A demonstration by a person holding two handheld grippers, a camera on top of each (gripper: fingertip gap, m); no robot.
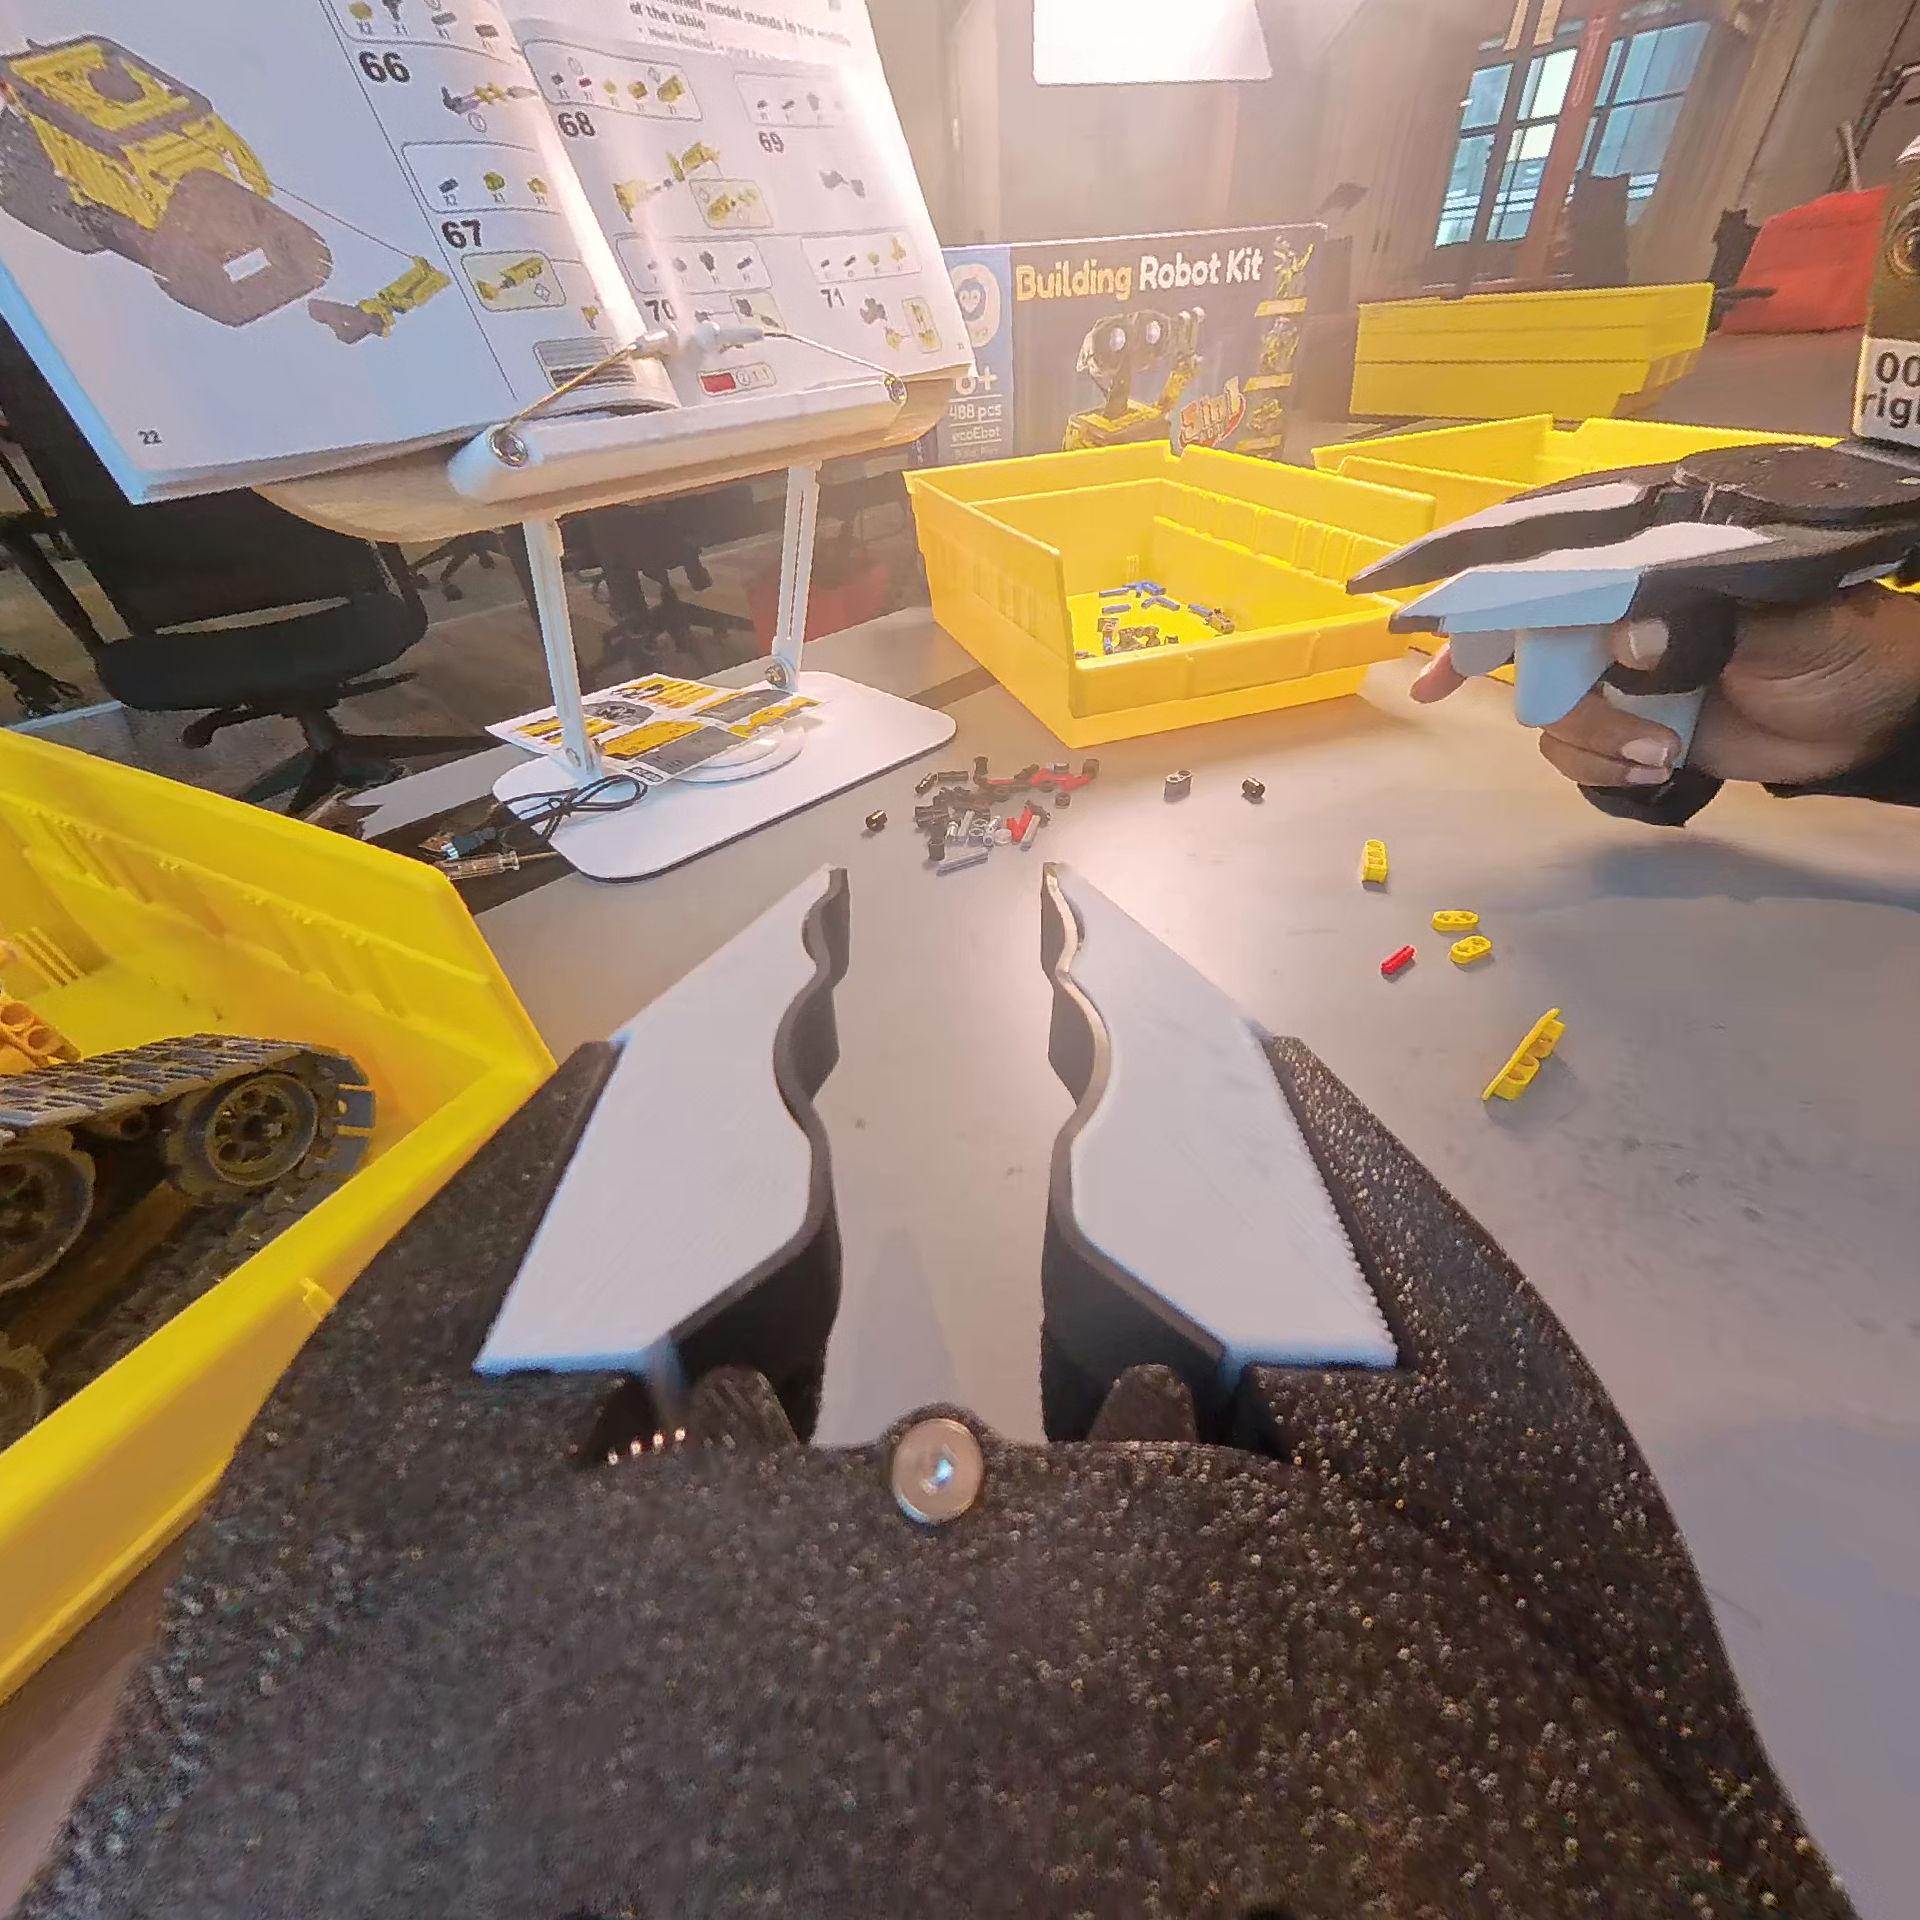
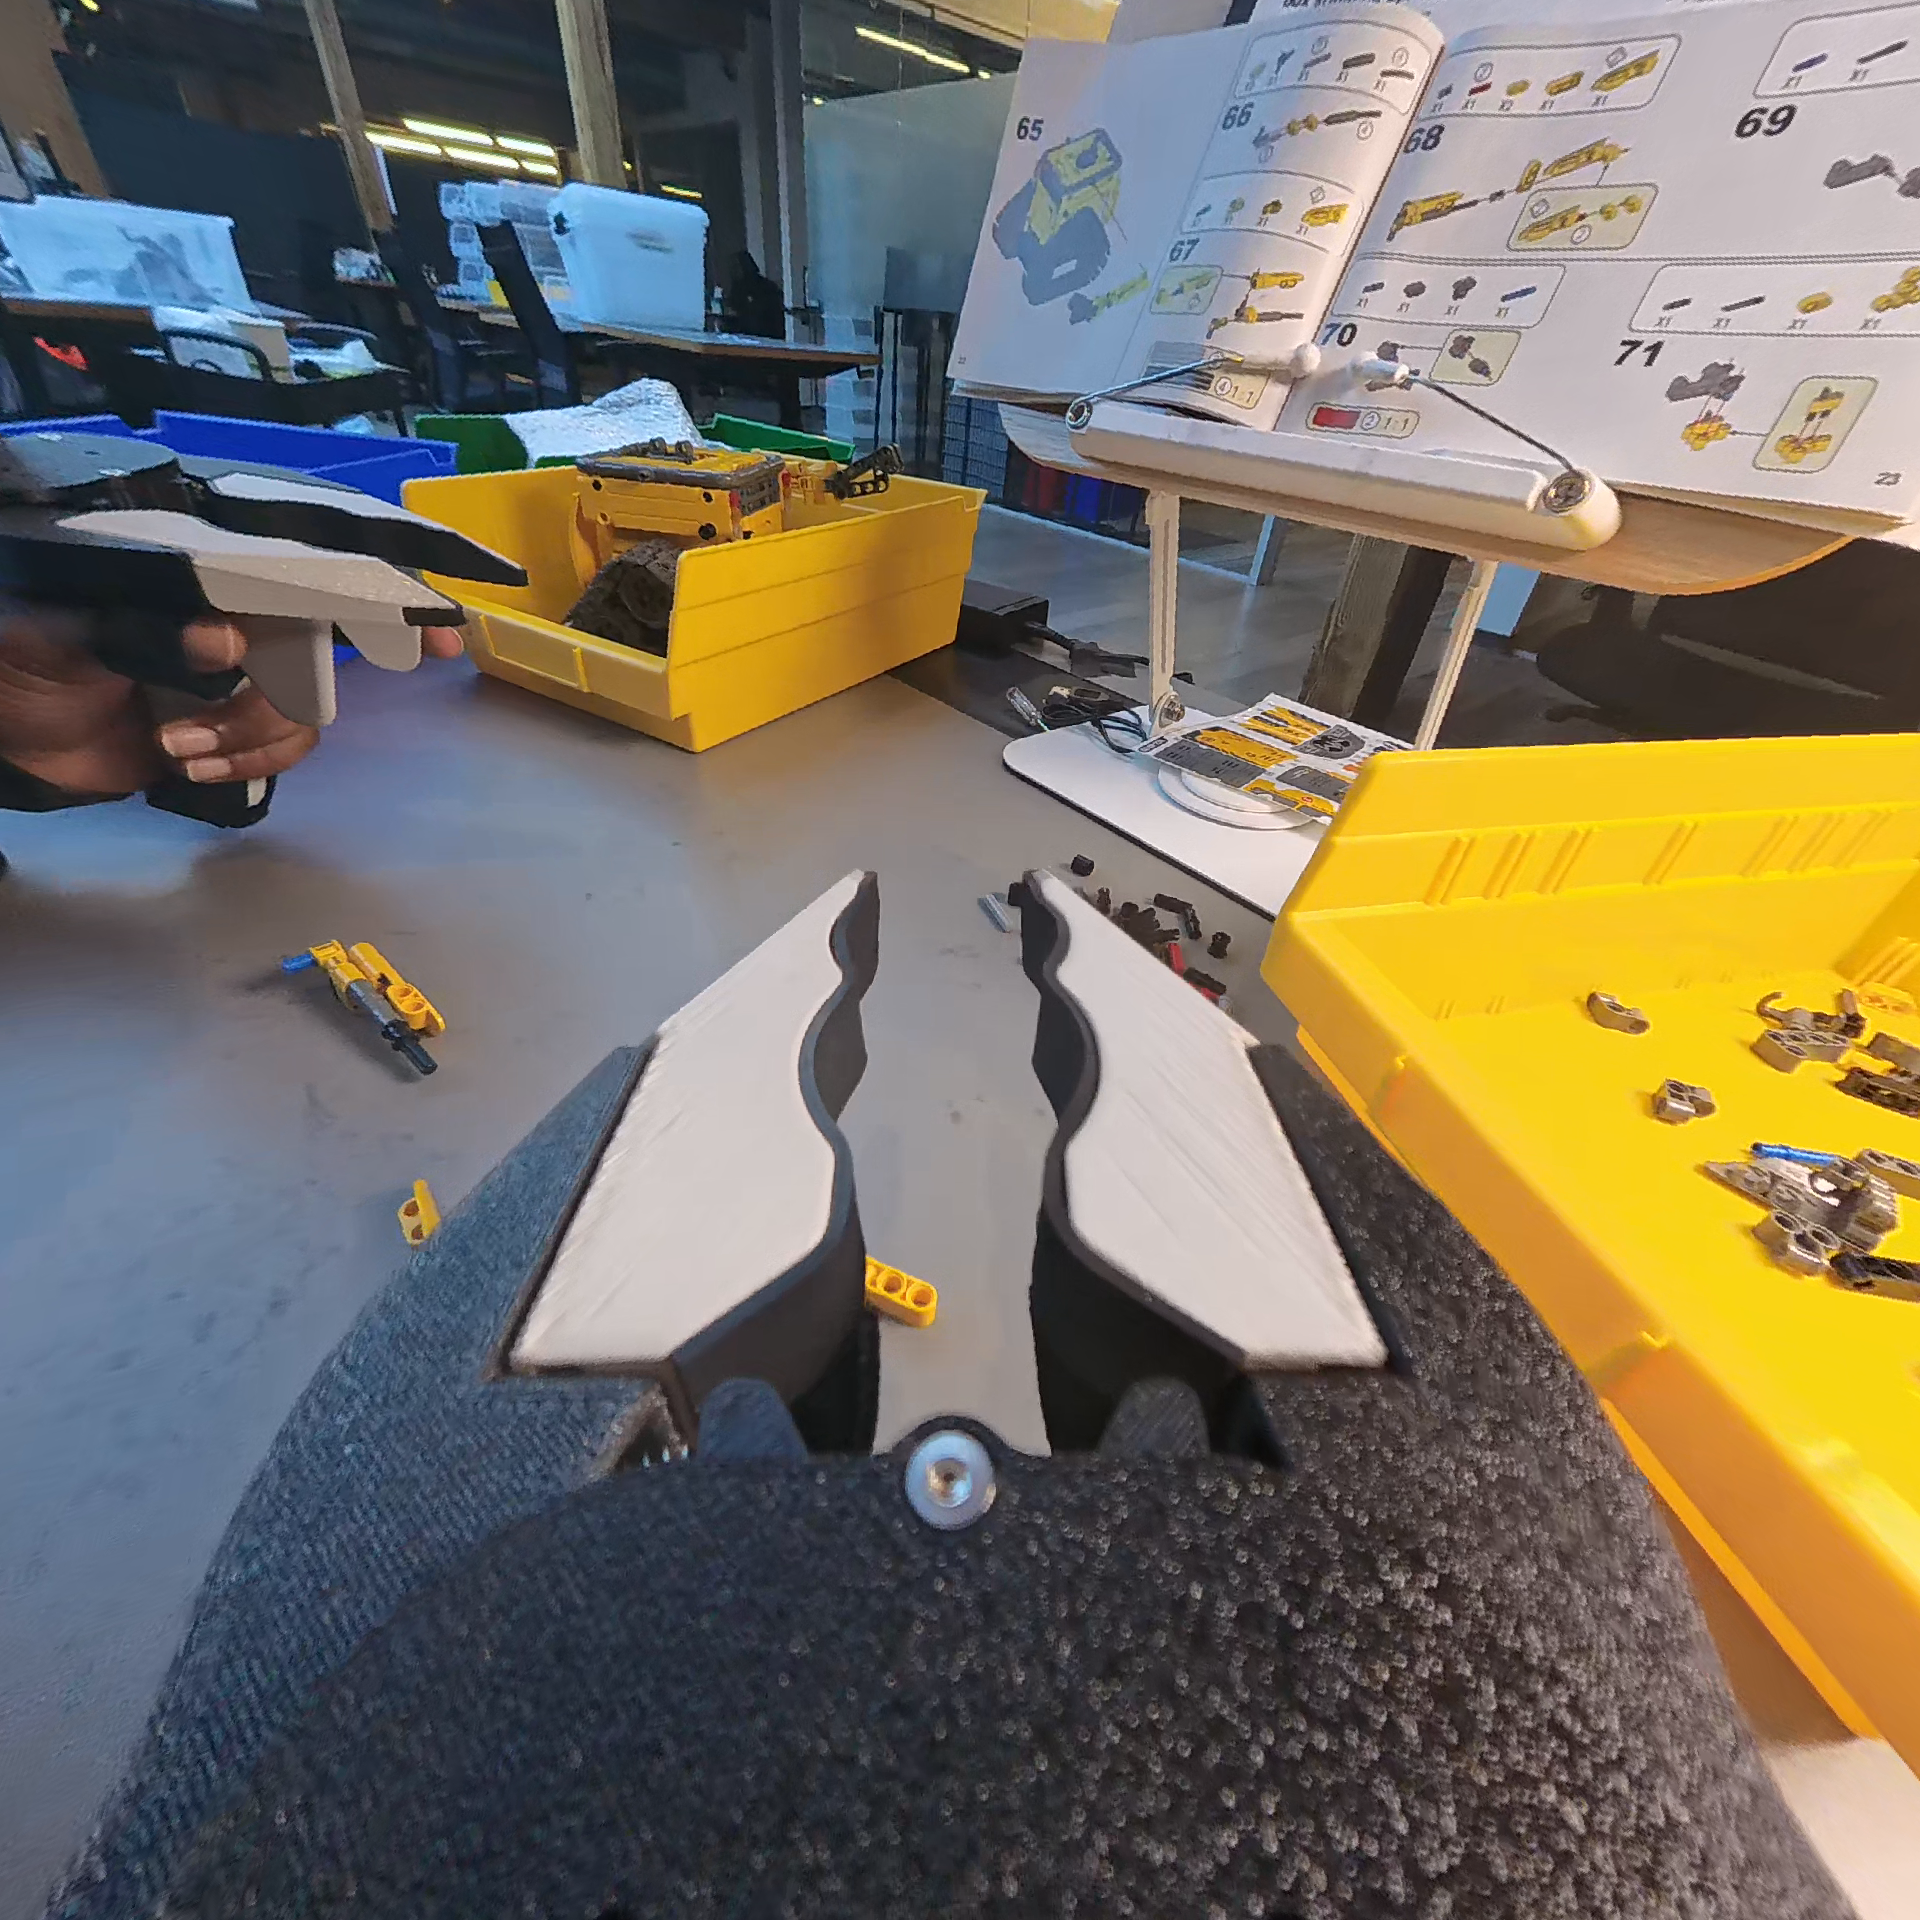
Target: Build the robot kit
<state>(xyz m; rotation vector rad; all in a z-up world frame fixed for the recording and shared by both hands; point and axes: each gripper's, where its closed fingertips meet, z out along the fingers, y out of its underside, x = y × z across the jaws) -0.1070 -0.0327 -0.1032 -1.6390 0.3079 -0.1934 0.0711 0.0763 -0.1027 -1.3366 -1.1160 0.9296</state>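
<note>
Left tool (image 1: 943, 878): fingers moderately apart, nothing between them, hovering over bare grey tabletop (image 1: 1558, 1351). Pile of small black, grey and red pins (image 1: 987, 805) just ahead of its tips. Loose yellow beams (image 1: 1522, 1055) lie off to its right. Yellow bin (image 1: 260, 935) close on its left, tracked yellow model (image 1: 187, 1122) inside.

Right tool (image 2: 948, 883): gap about the same, gripping nothing. Short yellow three-hole beam (image 2: 900, 1291) lies on the tabletop, seen through the gap near the finger roots; no contact visible. Same pin pile sits at its right fingertip. Yellow parts bin (image 2: 1455, 935) holding grey connectors (image 2: 1808, 1205) just right of it; yellow-and-blue subassembly (image 2: 364, 997) well to its left.

Open instruction booklet (image 2: 1507, 239) on a white stand beyond both.
</note>
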